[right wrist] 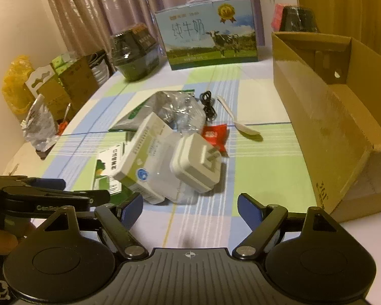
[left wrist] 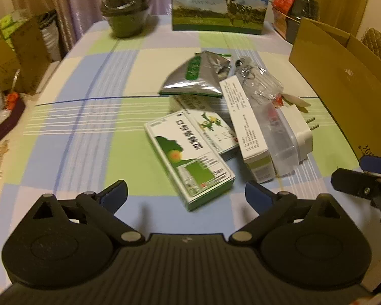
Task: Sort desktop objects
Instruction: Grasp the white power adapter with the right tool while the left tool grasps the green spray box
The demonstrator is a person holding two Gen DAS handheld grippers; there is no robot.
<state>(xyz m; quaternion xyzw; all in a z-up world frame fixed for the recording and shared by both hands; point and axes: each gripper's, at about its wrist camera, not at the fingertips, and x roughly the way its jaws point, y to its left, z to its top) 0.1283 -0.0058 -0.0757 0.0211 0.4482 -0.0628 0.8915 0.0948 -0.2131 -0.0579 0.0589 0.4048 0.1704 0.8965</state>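
I have both grippers over the checked worktop (left wrist: 89, 117), each spread wide with nothing between its fingers: the left gripper (left wrist: 186, 194) hangs just short of the green box (left wrist: 190, 160), the right gripper (right wrist: 190, 209) just short of the charger (right wrist: 196, 162). The pile sits mid-worktop: the green box leans on a second box (left wrist: 216, 129) largely covered by it, a long white box (left wrist: 243, 124) lies beside them, and the charger rests against a clear plastic case (left wrist: 276, 137) whose contents I cannot make out. Behind are a foil pouch (left wrist: 195, 76), a crumpled clear bag (right wrist: 180, 109) (something dark inside, unreadable), a black cable (right wrist: 207, 105), a red sachet (right wrist: 214, 134) and a white spoon (right wrist: 237, 119). The open carton (right wrist: 330, 117) stands on the right, cut off by the frame edge. Motion blur smears the print on the boxes.
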